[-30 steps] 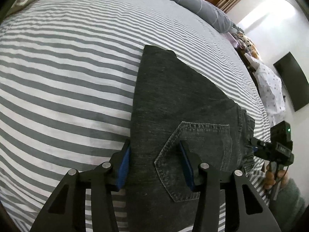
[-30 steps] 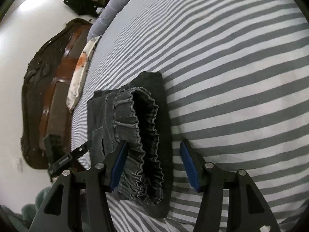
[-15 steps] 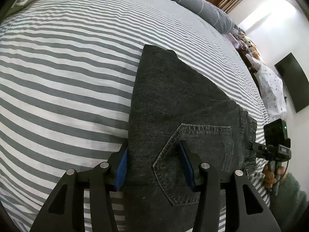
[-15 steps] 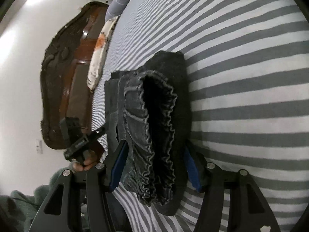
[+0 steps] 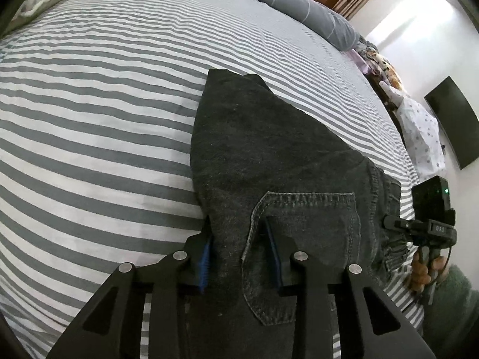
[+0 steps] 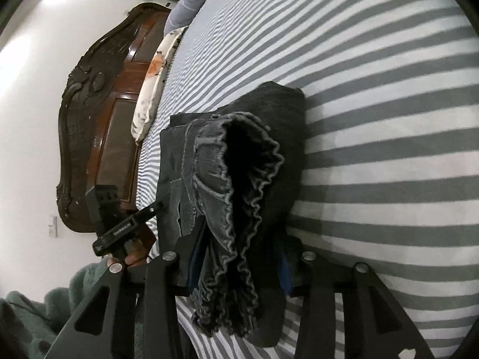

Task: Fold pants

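Dark grey denim pants (image 5: 269, 155) lie folded into a stack on the striped bed, back pocket (image 5: 302, 230) on top. My left gripper (image 5: 238, 257) has closed its blue-padded jaws on the near left edge of the folded stack. In the right wrist view the pants (image 6: 239, 179) show their ruffled elastic waistband (image 6: 245, 209) end-on. My right gripper (image 6: 238, 266) has its jaws closed around the waistband end of the stack. The right gripper also shows in the left wrist view (image 5: 431, 221) at the far right, held by a hand.
The grey and white striped bedsheet (image 5: 104, 119) covers the bed. A grey duvet roll (image 5: 299, 9) lies along the far edge. A carved wooden headboard (image 6: 98, 119) and a floral pillow (image 6: 155, 80) stand at one side. A TV (image 5: 452, 119) hangs on the wall.
Both grippers moved in onto the folded pants and closed: the left on the side edge by the pocket, the right around the waistband end.
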Demonstrator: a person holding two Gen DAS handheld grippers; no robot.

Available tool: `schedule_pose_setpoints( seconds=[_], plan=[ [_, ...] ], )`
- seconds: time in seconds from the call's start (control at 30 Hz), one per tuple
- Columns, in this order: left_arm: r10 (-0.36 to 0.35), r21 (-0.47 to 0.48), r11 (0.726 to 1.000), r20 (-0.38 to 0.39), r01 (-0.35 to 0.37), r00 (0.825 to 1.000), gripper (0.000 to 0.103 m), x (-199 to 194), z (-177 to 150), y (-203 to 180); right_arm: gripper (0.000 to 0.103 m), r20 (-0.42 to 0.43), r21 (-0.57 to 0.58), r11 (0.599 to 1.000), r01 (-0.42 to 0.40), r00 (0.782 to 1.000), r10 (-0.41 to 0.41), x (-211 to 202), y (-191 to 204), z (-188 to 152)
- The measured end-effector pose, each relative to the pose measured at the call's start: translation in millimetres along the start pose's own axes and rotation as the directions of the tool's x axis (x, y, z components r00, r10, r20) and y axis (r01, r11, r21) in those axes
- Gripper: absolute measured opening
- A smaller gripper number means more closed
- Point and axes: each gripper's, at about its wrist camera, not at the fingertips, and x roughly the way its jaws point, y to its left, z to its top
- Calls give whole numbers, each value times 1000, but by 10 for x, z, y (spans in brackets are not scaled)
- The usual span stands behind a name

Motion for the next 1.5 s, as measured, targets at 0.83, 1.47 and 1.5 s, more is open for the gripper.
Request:
schedule_pose_setpoints(
  seconds=[0.83, 1.47, 1.5],
  plan=[
    [-68, 31, 997, 191, 64, 979, 14, -425, 323, -224, 23, 118, -40, 980, 197, 974, -191, -130, 1138, 326],
    [71, 6, 997, 242, -74, 968, 14, -408, 1219, 408, 23, 61, -126, 966, 227, 973, -221, 719, 1540, 1514],
    [78, 4, 997, 241, -81, 967, 14, -388, 1232, 451, 23, 57, -125, 966, 225, 974, -219, 756, 1524, 1531]
  ],
)
